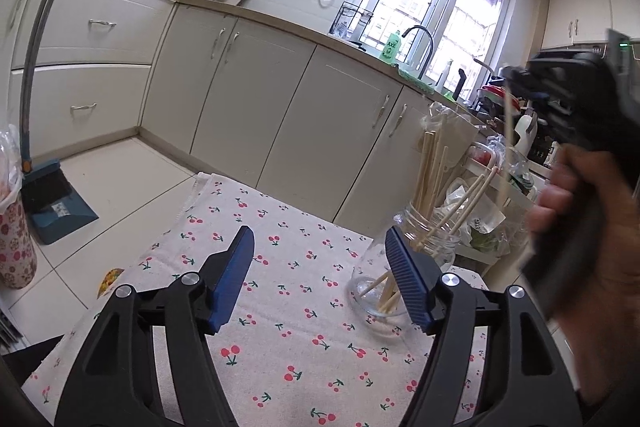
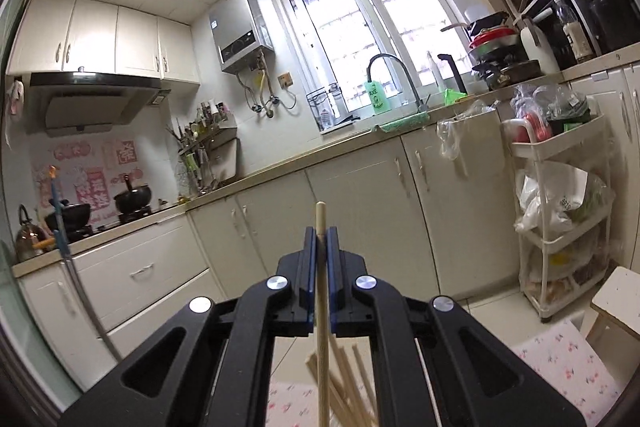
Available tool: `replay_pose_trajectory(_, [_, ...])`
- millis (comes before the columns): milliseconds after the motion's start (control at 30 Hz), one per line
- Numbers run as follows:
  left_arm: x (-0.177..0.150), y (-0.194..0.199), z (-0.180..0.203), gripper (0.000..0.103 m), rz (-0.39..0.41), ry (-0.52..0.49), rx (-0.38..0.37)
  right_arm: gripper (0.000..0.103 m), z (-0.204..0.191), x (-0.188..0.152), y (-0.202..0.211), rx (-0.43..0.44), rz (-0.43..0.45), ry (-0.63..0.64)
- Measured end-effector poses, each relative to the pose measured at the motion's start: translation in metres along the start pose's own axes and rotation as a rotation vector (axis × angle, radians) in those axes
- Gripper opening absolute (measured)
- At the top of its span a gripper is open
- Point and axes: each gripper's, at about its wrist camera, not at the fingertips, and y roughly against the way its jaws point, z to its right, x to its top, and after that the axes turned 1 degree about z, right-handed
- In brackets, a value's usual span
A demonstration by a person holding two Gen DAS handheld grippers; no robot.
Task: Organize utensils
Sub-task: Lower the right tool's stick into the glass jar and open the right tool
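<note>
A clear glass jar (image 1: 420,255) stands on the cherry-print tablecloth (image 1: 280,307) with several wooden chopsticks (image 1: 430,167) leaning in it. My left gripper (image 1: 320,267) is open and empty; its right finger is just in front of the jar. My right gripper (image 2: 320,239) is shut on a single chopstick (image 2: 321,291), held upright above the jar. Tops of the jar's chopsticks (image 2: 352,379) show below it. In the left wrist view the right gripper body (image 1: 576,115) is up at the right, held by a hand, with the chopstick (image 1: 507,143) hanging from it.
Kitchen cabinets (image 1: 280,115) run behind the table. A white trolley (image 2: 560,219) with bags stands to the right, next to a small stool (image 2: 620,299). A broom and dustpan (image 1: 52,195) and a patterned bin (image 1: 14,239) are on the floor at left.
</note>
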Motion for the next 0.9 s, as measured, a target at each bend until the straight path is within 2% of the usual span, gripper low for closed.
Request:
replay_pose_trajectory(200, [0.0,-0.003,-0.001,0.066,-0.013,0.018,-0.01,0.006,0.011,-0.013,-0.032,-0.067,-0.006,0.03])
replay_pose_trajectory(500, [-0.002,-0.003,0.002,0.07,-0.01,0.013,-0.008,0.006,0.013,-0.038,-0.042,-0.094,-0.033,0.082])
replay_pose_trajectory(733, [-0.002,-0.004,0.002,0.071,-0.016,0.024,-0.009,0.006,0.017,-0.02,-0.041,-0.058,-0.01,0.018])
replay_pose_trajectory(900, [-0.002,-0.005,0.001,0.072,-0.02,0.031,-0.013,0.006,0.013,-0.013,-0.047,-0.065,0.014,0.026])
